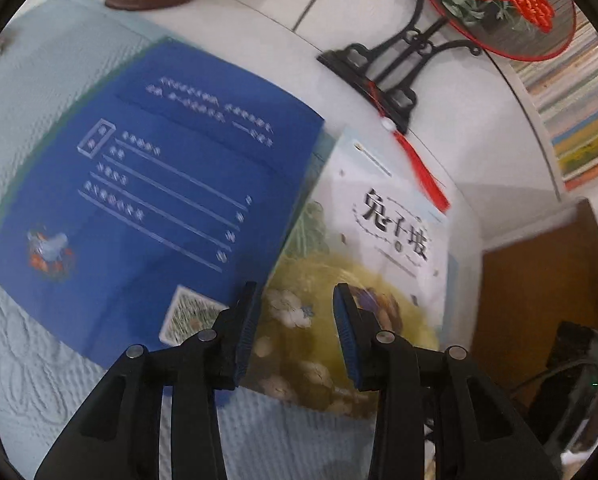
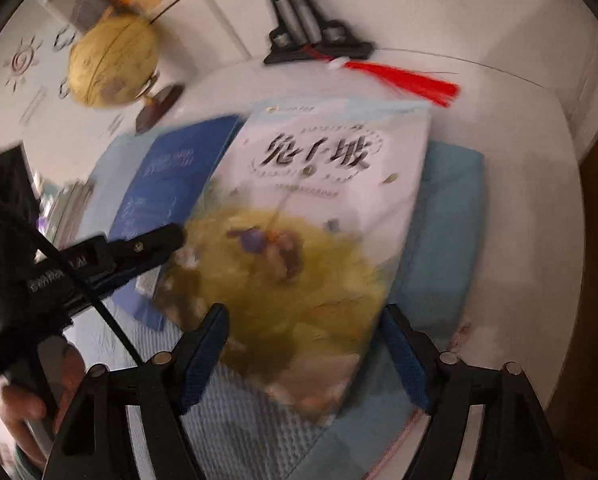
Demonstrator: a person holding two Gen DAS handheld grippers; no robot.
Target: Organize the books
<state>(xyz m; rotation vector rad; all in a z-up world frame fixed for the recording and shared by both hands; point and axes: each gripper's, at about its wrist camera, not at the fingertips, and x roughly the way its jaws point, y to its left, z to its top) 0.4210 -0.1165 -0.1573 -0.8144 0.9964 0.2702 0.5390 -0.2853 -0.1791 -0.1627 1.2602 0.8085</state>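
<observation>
On the mat: picture book (image 2: 319, 200) overlaps blue book (image 1: 159, 184), long axis running away from the jaws
Right gripper (image 2: 303, 356): spread, nearer, astride its near edge
Left gripper (image 1: 295, 332): apart, empty

Blue book (image 1: 155, 200) overlaps picture book (image 1: 363, 264) (left gripper (image 1: 295, 332) jaws apart).

Blue book's (image 1: 155, 184) blurred white print, unreadable
</observation>
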